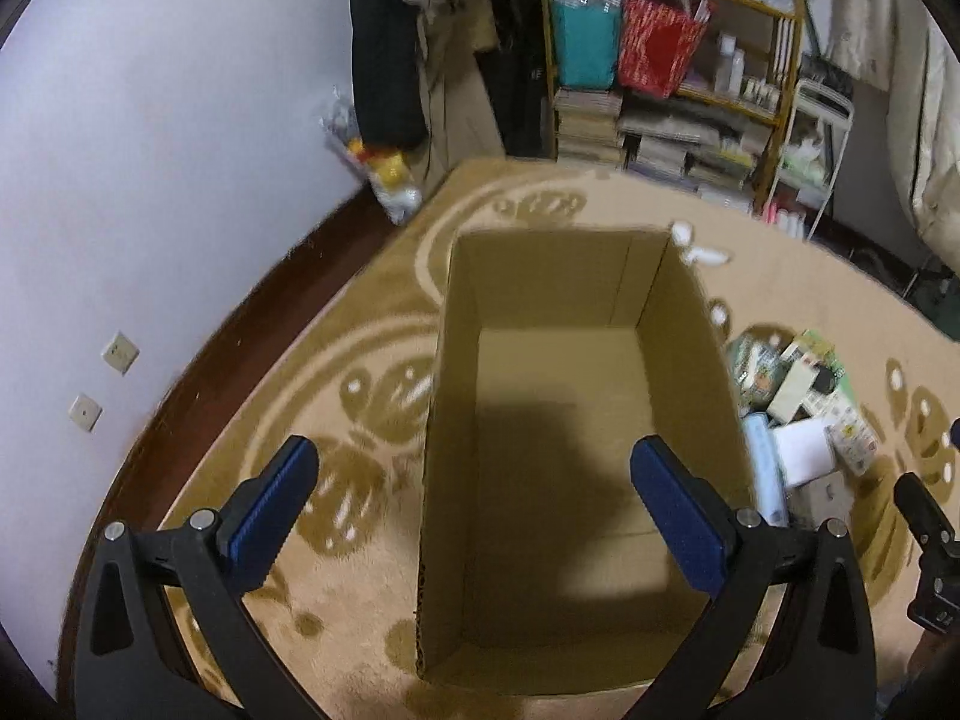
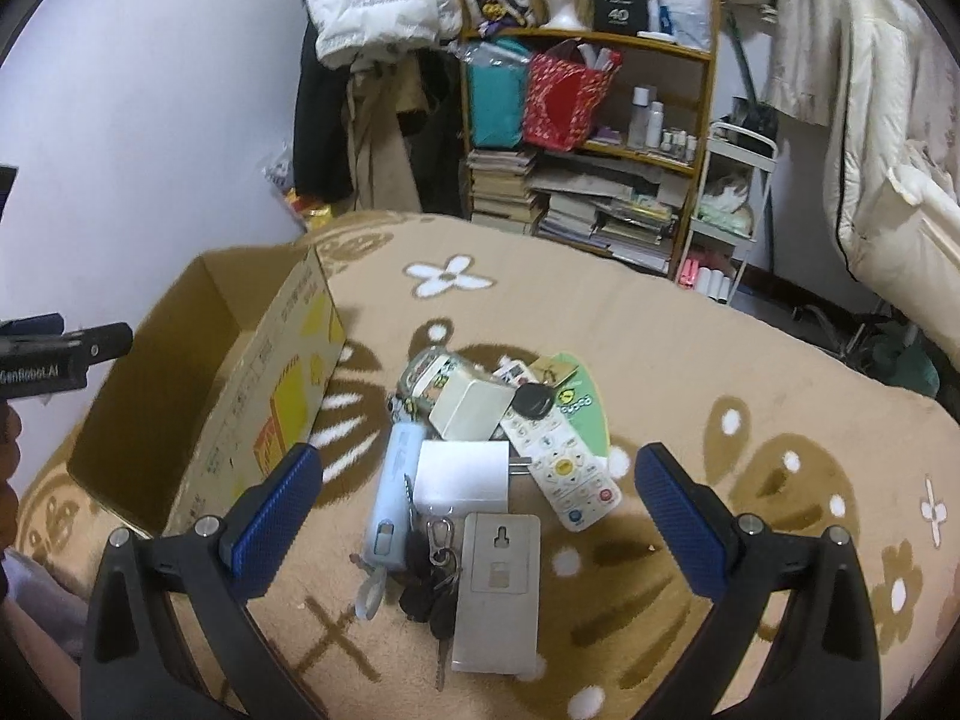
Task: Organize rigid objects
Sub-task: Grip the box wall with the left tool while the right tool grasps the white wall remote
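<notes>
An open cardboard box [image 1: 456, 420] stands on the patterned rug, nothing inside it; it shows again as the cardboard box [image 2: 240, 396] at the left of the right wrist view. My left gripper [image 1: 474, 468] hovers open over its near left wall. A pile of small rigid items lies right of the box: a white remote [image 2: 564, 468], a cream block [image 2: 471, 408], a white adapter [image 2: 462, 477], a pale blue case [image 2: 393, 498], a grey plate [image 2: 498, 594], a black fob [image 2: 534, 401] and a key bunch [image 2: 432, 591]. My right gripper [image 2: 477, 474] hangs open above the pile, holding nothing.
A beige flowered rug [image 2: 720, 360] covers the floor. A wooden shelf [image 2: 600, 138] with books, bags and bottles stands behind, hanging coats [image 2: 372, 120] to its left, bedding [image 2: 888, 150] at right. The wall [image 1: 150, 180] runs along the left. The other gripper [image 2: 60, 354] pokes in over the box.
</notes>
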Motion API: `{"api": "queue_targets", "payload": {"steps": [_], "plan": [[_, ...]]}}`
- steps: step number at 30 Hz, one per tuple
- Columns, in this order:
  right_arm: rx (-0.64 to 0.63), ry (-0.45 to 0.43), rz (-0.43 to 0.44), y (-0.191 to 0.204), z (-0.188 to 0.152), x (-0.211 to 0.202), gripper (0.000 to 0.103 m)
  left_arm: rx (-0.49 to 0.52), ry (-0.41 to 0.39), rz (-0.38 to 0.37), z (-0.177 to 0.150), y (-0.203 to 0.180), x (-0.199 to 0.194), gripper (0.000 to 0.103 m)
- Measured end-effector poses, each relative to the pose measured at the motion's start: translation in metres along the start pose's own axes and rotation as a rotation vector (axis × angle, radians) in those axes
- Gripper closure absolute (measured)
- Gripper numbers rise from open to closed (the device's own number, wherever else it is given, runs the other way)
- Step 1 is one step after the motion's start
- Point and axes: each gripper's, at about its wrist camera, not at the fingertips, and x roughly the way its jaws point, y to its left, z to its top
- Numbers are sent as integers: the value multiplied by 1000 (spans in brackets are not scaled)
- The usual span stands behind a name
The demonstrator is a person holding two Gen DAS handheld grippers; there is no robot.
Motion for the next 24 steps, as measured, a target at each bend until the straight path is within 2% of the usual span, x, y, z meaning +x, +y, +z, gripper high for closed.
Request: {"api": "queue_targets", "payload": {"steps": [4, 12, 15, 19, 24], "plan": [[-25, 42, -6, 6, -2, 17, 0, -3, 54, 67, -2, -1, 21, 0], [19, 132, 13, -1, -10, 42, 0, -38, 147, 60, -9, 7, 42, 0], [30, 169, 5, -5, -14, 51, 0, -54, 178, 24, -9, 9, 47, 0], [20, 207, -26, -9, -19, 64, 0, -53, 204, 28, -12, 9, 52, 0], [48, 281, -29, -16, -26, 77, 8, -45, 220, 27, -14, 6, 55, 1]]}}
